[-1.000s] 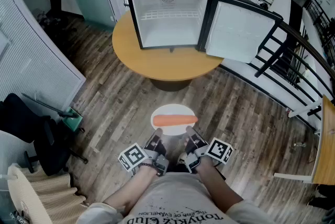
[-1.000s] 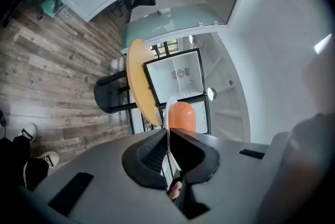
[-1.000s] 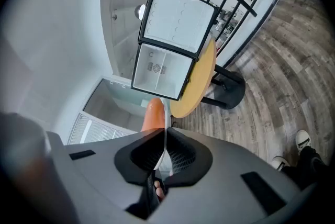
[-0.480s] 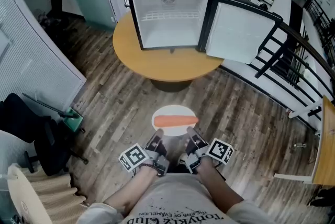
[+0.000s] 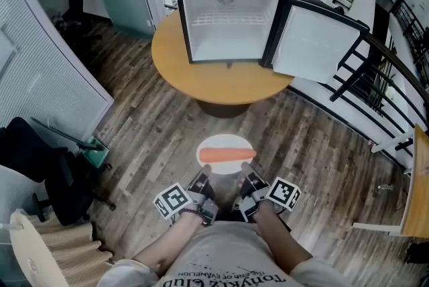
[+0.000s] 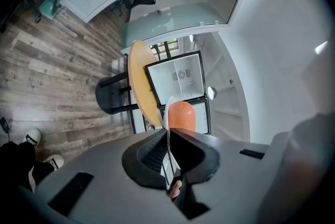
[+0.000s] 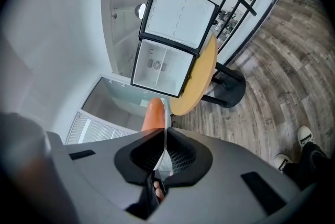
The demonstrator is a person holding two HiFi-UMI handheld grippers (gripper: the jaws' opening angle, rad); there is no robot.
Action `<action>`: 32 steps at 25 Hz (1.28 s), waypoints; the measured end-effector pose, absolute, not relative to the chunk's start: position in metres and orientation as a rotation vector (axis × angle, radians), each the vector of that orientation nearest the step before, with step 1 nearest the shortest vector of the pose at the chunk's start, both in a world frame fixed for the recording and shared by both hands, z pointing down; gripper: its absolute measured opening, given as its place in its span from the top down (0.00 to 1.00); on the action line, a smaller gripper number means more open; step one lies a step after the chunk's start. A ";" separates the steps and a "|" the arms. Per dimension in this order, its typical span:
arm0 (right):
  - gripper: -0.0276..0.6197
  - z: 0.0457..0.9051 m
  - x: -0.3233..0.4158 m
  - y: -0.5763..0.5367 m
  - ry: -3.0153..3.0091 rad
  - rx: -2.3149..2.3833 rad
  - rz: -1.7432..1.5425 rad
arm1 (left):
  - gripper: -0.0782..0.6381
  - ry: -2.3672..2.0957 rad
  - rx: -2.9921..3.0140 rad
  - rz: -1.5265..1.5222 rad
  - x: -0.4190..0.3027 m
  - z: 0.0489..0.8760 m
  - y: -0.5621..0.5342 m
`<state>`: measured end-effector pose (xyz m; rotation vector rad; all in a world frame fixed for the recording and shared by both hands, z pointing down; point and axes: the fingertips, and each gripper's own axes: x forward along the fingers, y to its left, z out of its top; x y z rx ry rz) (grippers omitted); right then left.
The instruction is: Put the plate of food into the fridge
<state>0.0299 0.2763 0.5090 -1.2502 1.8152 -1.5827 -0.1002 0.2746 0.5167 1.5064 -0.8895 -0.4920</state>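
The left gripper and right gripper are pinching the plate by its near edge, holding the food over the floor. The open fridge is sitting at 12 o'clock on the counter. Next is probably stepping closer, keeping the plate level.

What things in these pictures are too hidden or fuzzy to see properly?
- Head view: the near rim of the plate hides under the left gripper and right gripper.
- Gripper views: each gripper's body covers most of the plate.
- Orange food: too small to name in any view.
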 end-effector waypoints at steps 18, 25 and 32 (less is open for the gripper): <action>0.91 0.521 0.019 0.219 1.779 -1.282 -1.558 | 0.84 -0.860 1.521 -0.462 -0.112 0.530 0.213; 0.91 0.520 0.028 0.150 1.800 -1.263 -1.564 | 0.84 -0.875 1.536 -0.473 -0.103 0.529 0.145; 0.91 0.511 0.054 0.081 1.810 -1.246 -1.586 | 0.84 -0.887 1.497 -0.490 -0.076 0.521 0.078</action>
